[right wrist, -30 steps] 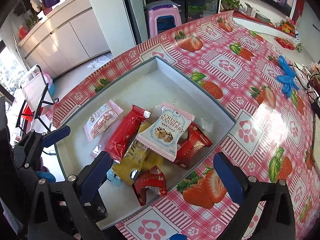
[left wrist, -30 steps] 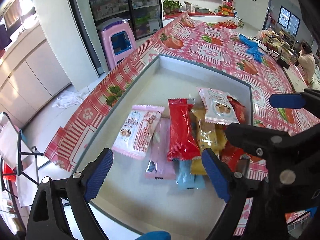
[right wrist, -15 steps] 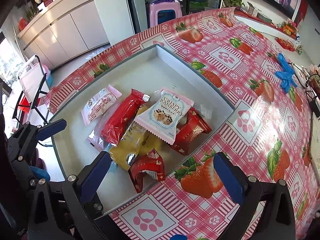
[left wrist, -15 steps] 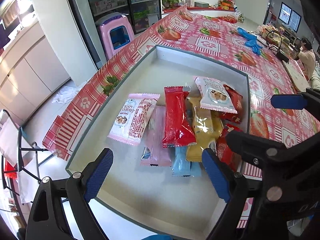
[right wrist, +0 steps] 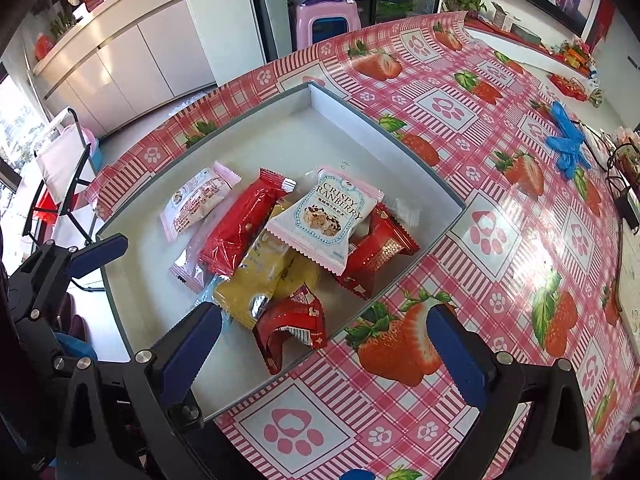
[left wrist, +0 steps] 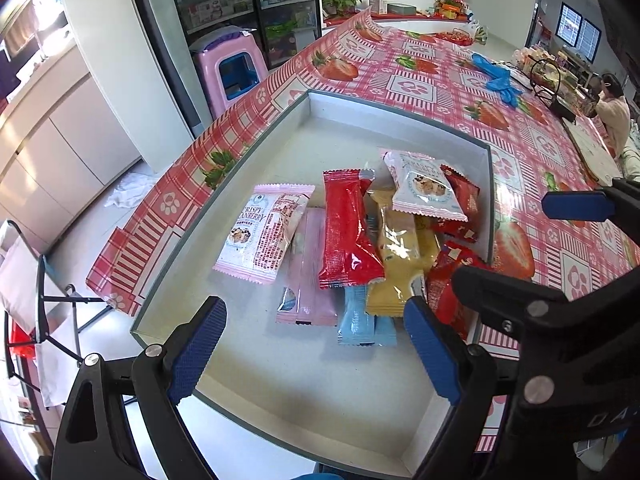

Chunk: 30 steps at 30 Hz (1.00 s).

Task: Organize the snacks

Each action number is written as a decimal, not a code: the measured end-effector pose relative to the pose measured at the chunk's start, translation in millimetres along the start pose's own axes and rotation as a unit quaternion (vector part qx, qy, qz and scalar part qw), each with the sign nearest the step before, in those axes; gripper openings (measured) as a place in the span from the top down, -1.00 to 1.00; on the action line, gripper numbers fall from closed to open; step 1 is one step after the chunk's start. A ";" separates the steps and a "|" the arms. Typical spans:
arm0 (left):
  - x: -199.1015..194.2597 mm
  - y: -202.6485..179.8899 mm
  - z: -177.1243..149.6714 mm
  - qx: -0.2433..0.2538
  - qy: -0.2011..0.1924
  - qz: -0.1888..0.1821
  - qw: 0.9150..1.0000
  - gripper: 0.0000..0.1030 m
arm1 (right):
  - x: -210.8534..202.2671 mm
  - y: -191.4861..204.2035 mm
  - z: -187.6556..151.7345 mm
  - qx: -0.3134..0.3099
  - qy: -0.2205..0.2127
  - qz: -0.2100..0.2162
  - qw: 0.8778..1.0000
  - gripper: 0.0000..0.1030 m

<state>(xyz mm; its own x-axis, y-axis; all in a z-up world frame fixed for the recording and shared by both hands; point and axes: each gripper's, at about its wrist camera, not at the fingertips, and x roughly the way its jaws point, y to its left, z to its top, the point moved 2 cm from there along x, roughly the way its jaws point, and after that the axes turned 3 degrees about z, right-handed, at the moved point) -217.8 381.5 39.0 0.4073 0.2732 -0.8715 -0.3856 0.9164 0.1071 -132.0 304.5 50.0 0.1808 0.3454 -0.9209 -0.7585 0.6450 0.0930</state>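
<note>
A shallow grey tray (left wrist: 392, 104) on the table holds a pile of wrapped snacks. The pile includes two white-and-pink cranberry packets (left wrist: 264, 236) (left wrist: 424, 188), a long red packet (left wrist: 348, 232), a yellow packet (left wrist: 396, 256), a pink packet (left wrist: 312, 280) and a light blue packet (left wrist: 356, 320). My left gripper (left wrist: 314, 348) hovers open over the tray's near part, holding nothing. My right gripper (right wrist: 324, 352) stands open above the tray's near rim (right wrist: 384, 128). Under it lies a crumpled red packet (right wrist: 292, 328), untouched. A cranberry packet (right wrist: 324, 216) tops the pile.
A strawberry-check cloth (right wrist: 500, 240) covers the table, whose edge drops off left of the tray. Blue gloves (right wrist: 566, 140) lie at the far right. A pink stool (left wrist: 232, 68) and a folding rack (left wrist: 44, 304) stand on the floor. A person (left wrist: 612, 112) sits far off.
Both views have shifted a little, so the snacks sit slightly higher in the picture. The jaws stand as wide as before and no packet has moved.
</note>
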 end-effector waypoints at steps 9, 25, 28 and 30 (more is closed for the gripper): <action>-0.6 -1.5 -0.5 0.001 0.000 0.000 1.000 -0.79 | -0.6 0.7 -1.7 -0.001 0.001 -0.001 1.000 -1.00; 2.7 -1.3 -1.8 -0.004 0.006 0.008 1.000 -0.79 | 2.0 3.7 -1.4 -0.012 0.002 -0.012 1.000 -1.00; 4.3 -2.5 -1.8 -0.002 0.009 0.007 1.000 -0.79 | 1.2 2.8 -2.5 -0.012 0.001 -0.012 1.000 -1.00; 3.3 -3.5 -1.4 -0.002 0.007 0.008 1.000 -0.79 | 1.3 2.7 -2.4 -0.013 0.001 -0.013 1.000 -1.00</action>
<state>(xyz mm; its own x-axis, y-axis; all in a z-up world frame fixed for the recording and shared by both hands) -216.3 378.7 35.1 0.3897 0.2830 -0.8764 -0.3954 0.9108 0.1183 -135.3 305.1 48.1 0.1990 0.3268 -0.9239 -0.7694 0.6361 0.0592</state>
